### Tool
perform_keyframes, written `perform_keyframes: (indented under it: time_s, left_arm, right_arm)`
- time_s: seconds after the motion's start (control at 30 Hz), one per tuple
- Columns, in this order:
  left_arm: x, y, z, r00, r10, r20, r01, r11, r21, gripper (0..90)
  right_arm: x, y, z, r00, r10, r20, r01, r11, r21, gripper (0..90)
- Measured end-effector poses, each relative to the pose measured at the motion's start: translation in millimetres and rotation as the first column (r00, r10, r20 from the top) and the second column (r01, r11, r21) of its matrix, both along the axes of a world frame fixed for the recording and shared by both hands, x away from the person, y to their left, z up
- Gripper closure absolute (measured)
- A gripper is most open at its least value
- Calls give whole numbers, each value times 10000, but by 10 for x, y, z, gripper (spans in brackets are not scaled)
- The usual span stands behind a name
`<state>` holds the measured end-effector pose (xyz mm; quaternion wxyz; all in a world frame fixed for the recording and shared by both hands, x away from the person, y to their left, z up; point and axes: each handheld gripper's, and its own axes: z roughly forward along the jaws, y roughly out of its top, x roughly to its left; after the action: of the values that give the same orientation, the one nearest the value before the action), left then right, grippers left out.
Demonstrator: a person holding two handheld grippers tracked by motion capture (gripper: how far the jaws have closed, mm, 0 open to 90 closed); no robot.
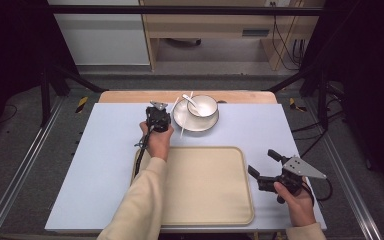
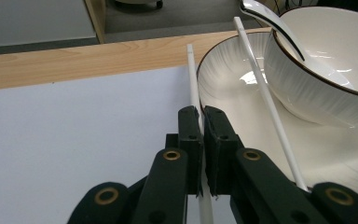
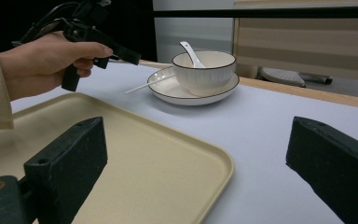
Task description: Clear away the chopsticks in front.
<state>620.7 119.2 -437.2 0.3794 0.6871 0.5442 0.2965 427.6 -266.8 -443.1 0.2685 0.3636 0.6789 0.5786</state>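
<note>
Bowl (image 1: pixel 203 105) w/ spoon (image 1: pixel 192 102) sits on plate (image 1: pixel 190 122). Tray (image 1: pixel 215 200) bare. Left gripper (image 2: pixel 200 123) clamped on chopstick (image 2: pixel 192 79); right gripper (image 1: pixel 265 164) jaws apart.

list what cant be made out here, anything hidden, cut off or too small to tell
- Bowl contents: in the right gripper view its wall hides the inside; only the spoon handle sticks out.
- Gripped chopstick: in the left gripper view the left gripper covers its near part.
- Second chopstick: its near end passes behind the same gripper.
- Plate: cut off by the right edge there.
- Tray: the sleeve hides its left side in the high view.
</note>
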Motion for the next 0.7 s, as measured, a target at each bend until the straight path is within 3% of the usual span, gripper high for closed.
perform_keyframes:
  time_s: [0.23,0.4,0.57,0.7]
  left_arm:
    - [-239,164,90,9996,133,248,-125,9994,-329,857]
    - [-515,301,160,9978,302,593,-259,9972,-708,856]
    - [-803,445,134,9936,623,942,-516,9924,-1121,856]
    - [-1009,499,104,9910,678,1150,-568,9937,-971,856]
  right_arm:
    - [4,10,1,10000,18,50,-18,10000,-1,55]
    - [-3,26,5,10000,46,2,-46,10000,-49,56]
    - [-9,37,13,10000,57,62,-57,10000,1,57]
    - [-4,37,10,9999,76,98,-75,10000,-47,57]
